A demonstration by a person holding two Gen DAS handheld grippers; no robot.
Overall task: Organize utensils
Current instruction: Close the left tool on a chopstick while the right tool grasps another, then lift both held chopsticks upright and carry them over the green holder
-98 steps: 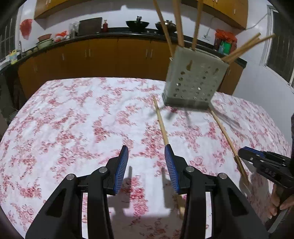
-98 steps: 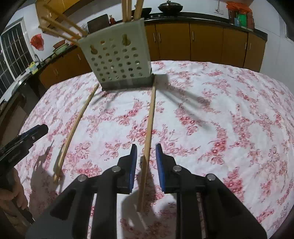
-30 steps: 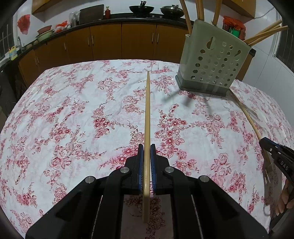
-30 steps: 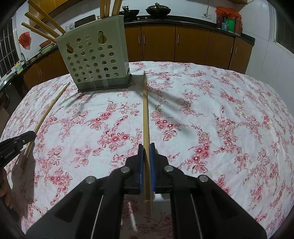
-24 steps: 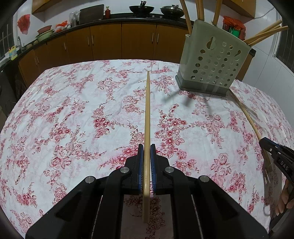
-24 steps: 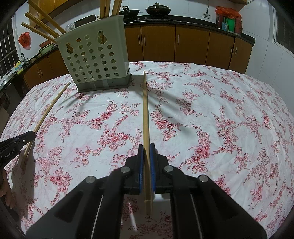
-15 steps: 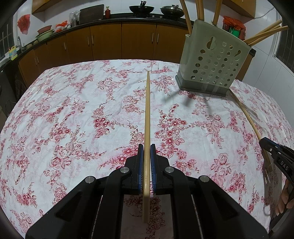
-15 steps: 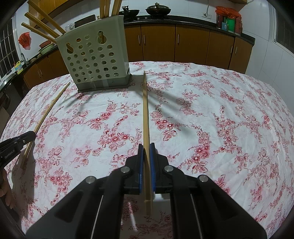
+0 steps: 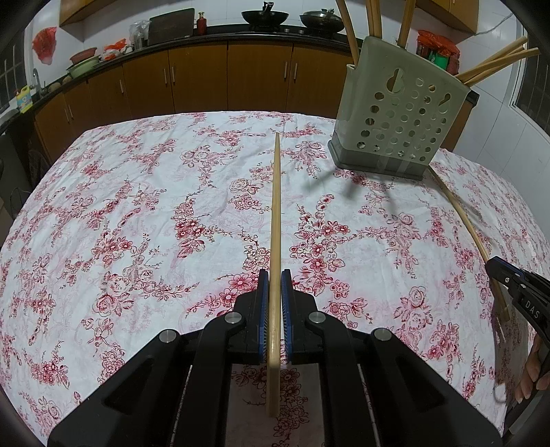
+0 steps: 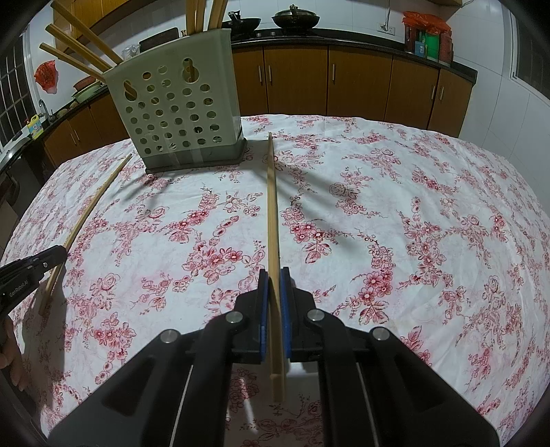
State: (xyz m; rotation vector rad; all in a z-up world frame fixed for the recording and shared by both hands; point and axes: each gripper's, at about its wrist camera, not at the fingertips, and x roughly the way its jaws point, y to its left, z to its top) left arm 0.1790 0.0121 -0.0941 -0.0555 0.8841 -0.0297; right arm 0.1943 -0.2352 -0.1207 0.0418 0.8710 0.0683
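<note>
Big table (image 9: 103, 206) under a white cloth with red flowers, filling most of both views. Brown cabinets (image 9: 199, 82) along the back wall, with woks (image 9: 264, 15) and other kitchen bits up on the counter.

Standing on the far part of the table: a pale green holder (image 9: 398, 117) full of round holes, upright on a grey base. Stuffed with several sticks (image 9: 495, 65) poking out the top, some straight up, some leaning out sideways.

Then two more long ones down at table level, one per claw. Left stick (image 9: 275, 206) running straight ahead out of the left claw (image 9: 275, 278), tip ending left of the holder and clearly apart from it. Right stick (image 10: 272, 206) doing the same out of the right claw (image 10: 274, 276), tip landing just beside the corner of the holder's base. Can't tell whether either is resting on the cloth or lifted a hair off it.

Left claw: blue pads (image 9: 263, 302) pressed in on the left stick near its back end, short stub sticking out behind. Right claw: same deal, clamped on the right stick near its back end. Each also peeking in at the edge of the other's view, tips at the near part of its own stick.
</note>
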